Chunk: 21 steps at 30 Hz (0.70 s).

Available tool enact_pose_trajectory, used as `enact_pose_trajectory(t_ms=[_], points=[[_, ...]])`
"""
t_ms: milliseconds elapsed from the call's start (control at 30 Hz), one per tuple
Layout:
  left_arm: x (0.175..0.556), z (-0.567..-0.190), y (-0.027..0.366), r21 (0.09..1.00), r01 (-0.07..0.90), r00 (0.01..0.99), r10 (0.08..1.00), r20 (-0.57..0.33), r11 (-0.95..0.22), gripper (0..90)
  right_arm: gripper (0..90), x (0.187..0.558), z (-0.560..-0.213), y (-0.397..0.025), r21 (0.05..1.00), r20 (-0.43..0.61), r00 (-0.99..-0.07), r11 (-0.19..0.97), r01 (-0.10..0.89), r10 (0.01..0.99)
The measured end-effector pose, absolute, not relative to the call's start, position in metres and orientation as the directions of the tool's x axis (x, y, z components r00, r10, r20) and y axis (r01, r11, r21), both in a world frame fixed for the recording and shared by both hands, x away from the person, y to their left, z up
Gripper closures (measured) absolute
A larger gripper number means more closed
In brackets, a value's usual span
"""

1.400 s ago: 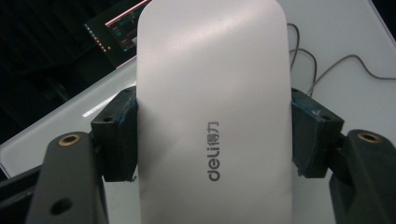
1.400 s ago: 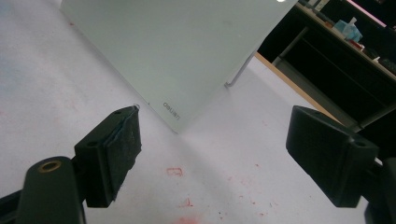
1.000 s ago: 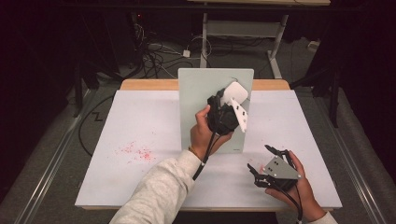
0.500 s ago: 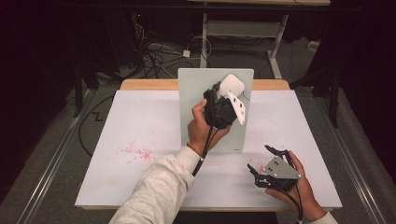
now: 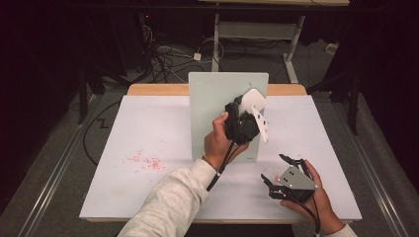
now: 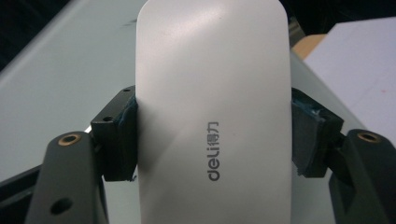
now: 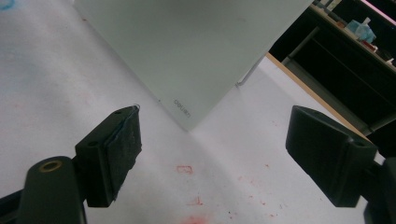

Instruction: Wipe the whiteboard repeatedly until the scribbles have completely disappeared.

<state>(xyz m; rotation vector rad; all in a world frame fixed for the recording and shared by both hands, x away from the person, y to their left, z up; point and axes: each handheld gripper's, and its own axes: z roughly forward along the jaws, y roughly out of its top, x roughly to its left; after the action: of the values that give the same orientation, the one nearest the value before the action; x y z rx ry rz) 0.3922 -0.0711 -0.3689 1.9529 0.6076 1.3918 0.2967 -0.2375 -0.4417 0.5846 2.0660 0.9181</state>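
Observation:
A pale grey-green board (image 5: 212, 113) stands upright in the middle of the white table (image 5: 148, 123). My left gripper (image 5: 248, 109) is raised in front of the board's upper right part and is shut on a white eraser (image 5: 254, 98). In the left gripper view the eraser (image 6: 212, 107), marked "deli", is squeezed between both pads of the left gripper (image 6: 212, 140), with the board (image 6: 60, 70) just behind it. My right gripper (image 5: 275, 169) rests open near the table's front right. Nothing lies between the jaws of the right gripper (image 7: 224, 154), which faces the board's lower corner (image 7: 187, 46).
Red marker smudges (image 5: 146, 160) stain the table's left half, and more red marks (image 7: 187, 170) lie in front of the right gripper. A wooden edge (image 5: 158, 89) runs along the back of the table. Cables (image 5: 163, 54) and a desk frame lie on the floor beyond.
The left gripper has slid the eraser a little over the board, first up, then back down and to the right. The right gripper has stayed still.

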Motion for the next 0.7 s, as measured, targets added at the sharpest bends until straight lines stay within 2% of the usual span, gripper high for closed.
enact_pose_trajectory(t_ms=[133,300,700], points=[[0.387,-0.380,-0.082,0.701,-0.014,0.354,0.653,0.670,-0.713,28.7,19.0,0.295,-0.443,-0.237,0.769,-0.471,-0.593,0.634,0.087,0.653],[0.389,-0.376,-0.083,0.704,-0.010,0.348,0.658,0.668,-0.710,28.7,19.1,0.295,-0.443,-0.237,0.769,-0.472,-0.594,0.634,0.085,0.652],[0.411,-0.323,-0.044,0.809,0.034,0.249,0.789,0.562,-0.587,28.7,19.2,0.295,-0.444,-0.236,0.768,-0.468,-0.596,0.634,0.090,0.652]])
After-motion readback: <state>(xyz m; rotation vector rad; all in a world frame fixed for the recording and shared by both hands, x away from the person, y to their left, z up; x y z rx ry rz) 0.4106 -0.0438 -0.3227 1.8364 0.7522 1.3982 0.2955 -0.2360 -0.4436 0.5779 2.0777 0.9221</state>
